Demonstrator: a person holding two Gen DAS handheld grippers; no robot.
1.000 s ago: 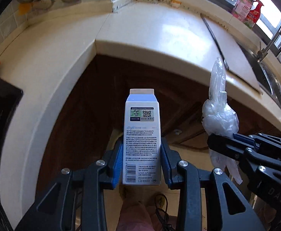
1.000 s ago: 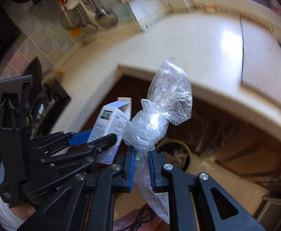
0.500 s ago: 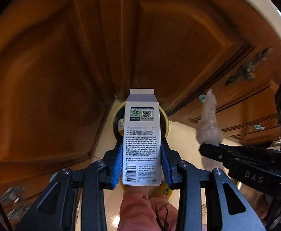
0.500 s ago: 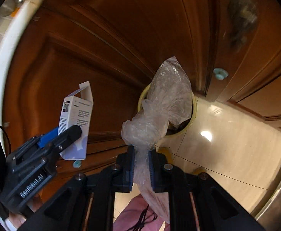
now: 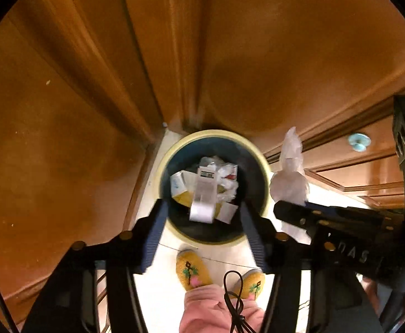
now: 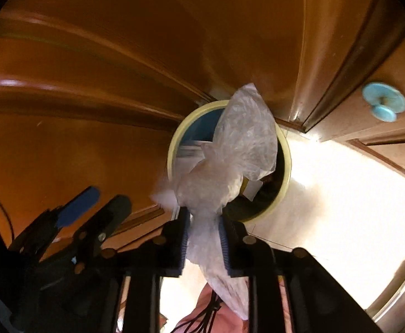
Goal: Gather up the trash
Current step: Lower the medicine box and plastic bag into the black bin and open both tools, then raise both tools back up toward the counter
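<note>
— Since one second ago, what has moved?

— Both hands came down from the table to the floor. The milk carton (image 5: 202, 194), which was clamped in the left gripper (image 5: 202, 222) before, is now free. It is blurred, just beyond the left fingers (image 5: 155, 230), over the open mouth of the trash bin (image 5: 263, 166).

— How do the left fingers stand?

— They are apart and opening, one on each side of the bin's near rim. Nothing touches their blue pads.

— And the right gripper (image 6: 202, 238)?

— Its fingers (image 6: 181, 238) are opening too. The clear plastic bag (image 6: 241, 144) is between them. Its thin neck passes through the gap and the full part is beyond the fingertips, in front of the bin. On the right side I see a small gap between pad and plastic; on the left side the picture is too blurred to tell.

— What lies in the bin?

— White crumpled paper and a small box, under the carton.

— What is near the fingers?

— Brown wooden cabinet doors (image 5: 77, 97) stand behind the bin. Below the left fingers two yellow embroidered slippers (image 5: 192, 270) stand on the pale floor tiles (image 6: 341, 194), and a pink trouser leg. A pale blue knob (image 6: 384, 102) is on the cabinet to the right.
</note>
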